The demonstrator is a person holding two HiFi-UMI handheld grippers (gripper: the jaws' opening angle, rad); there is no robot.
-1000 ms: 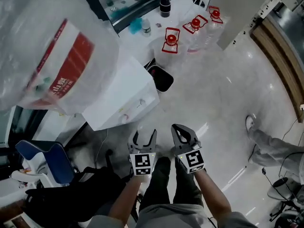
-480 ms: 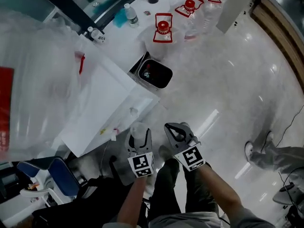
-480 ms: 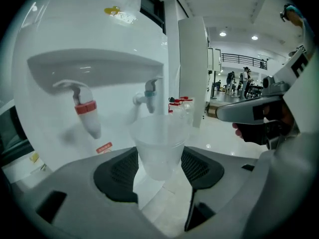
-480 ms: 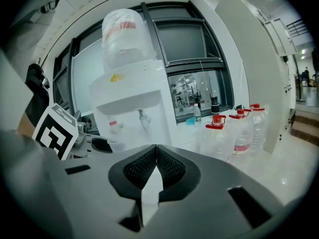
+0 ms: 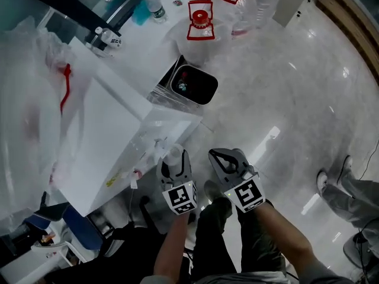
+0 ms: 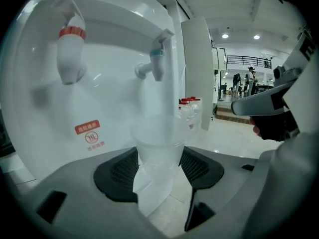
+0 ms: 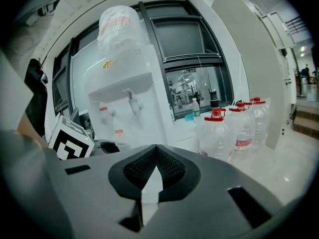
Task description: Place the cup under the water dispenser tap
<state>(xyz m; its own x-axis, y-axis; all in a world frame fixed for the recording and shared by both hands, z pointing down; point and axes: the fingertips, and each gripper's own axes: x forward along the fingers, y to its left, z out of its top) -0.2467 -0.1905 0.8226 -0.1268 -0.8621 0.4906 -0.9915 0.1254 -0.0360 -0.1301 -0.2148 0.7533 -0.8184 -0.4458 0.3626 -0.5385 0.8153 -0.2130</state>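
A clear plastic cup [image 6: 158,139] stands upright between the jaws of my left gripper [image 6: 158,169], which is shut on it. The cup is in front of the white water dispenser [image 6: 104,108], just below and before the blue tap [image 6: 157,63]. The red tap [image 6: 70,54] is further left. From the head view, my left gripper [image 5: 173,160] holds the cup [image 5: 173,154] close to the dispenser's front [image 5: 112,141]. My right gripper [image 5: 225,158] hangs beside it, shut with nothing in it [image 7: 155,156].
A black-lined bin [image 5: 192,84] stands beside the dispenser. Big water bottles with red caps [image 5: 199,19] stand on the floor beyond it. A blue chair [image 5: 77,229] is at the lower left. Another person's legs [image 5: 355,188] are at the right over polished floor.
Both grippers have sunk toward the dispenser's front, the left still carrying the cup. The dispenser now fills more of the head view and its bottle has slid off to the left.
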